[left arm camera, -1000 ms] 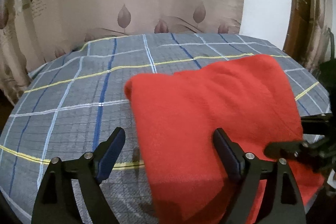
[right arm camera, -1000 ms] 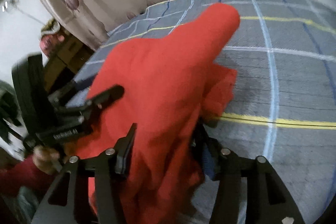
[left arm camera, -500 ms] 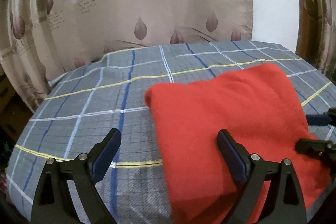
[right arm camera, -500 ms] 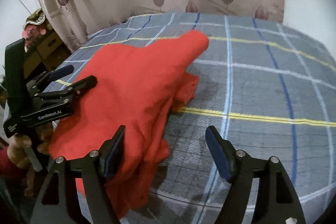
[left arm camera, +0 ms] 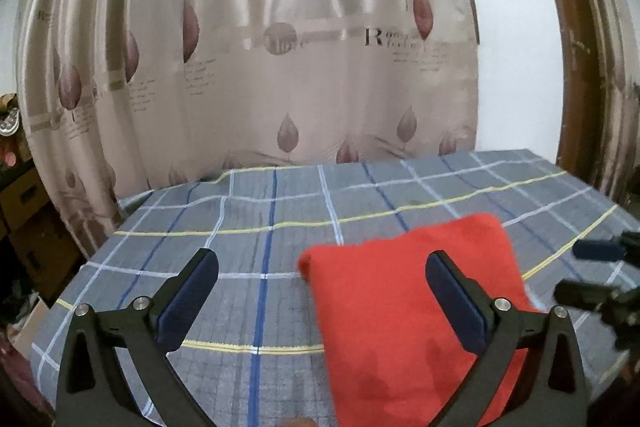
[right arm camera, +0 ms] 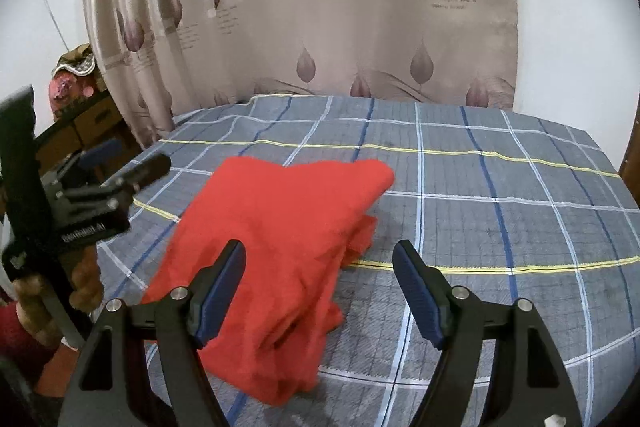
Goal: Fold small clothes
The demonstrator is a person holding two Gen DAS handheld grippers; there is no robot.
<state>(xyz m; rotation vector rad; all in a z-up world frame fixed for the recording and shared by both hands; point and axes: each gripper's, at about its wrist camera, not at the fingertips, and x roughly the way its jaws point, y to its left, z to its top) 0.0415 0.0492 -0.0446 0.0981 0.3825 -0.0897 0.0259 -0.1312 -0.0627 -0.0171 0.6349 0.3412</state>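
The folded red fleece garment (left arm camera: 400,311) lies near the front edge of the counter under a grey plaid cloth (left arm camera: 248,239) — its far side and right half are bare, up to the leaf-printed beige curtain (left arm camera: 280,67); the left gripper (left arm camera: 322,297) has just been opening, fingers wide, nothing between them; the right gripper (right arm camera: 320,291) has its fingers apart above the garment's ragged right edge — empty.

Matt fleecy red cloth (left arm camera: 404,311) on woven checked bedsheet (left arm camera: 256,251); glossy satin curtain (left arm camera: 304,67) behind.
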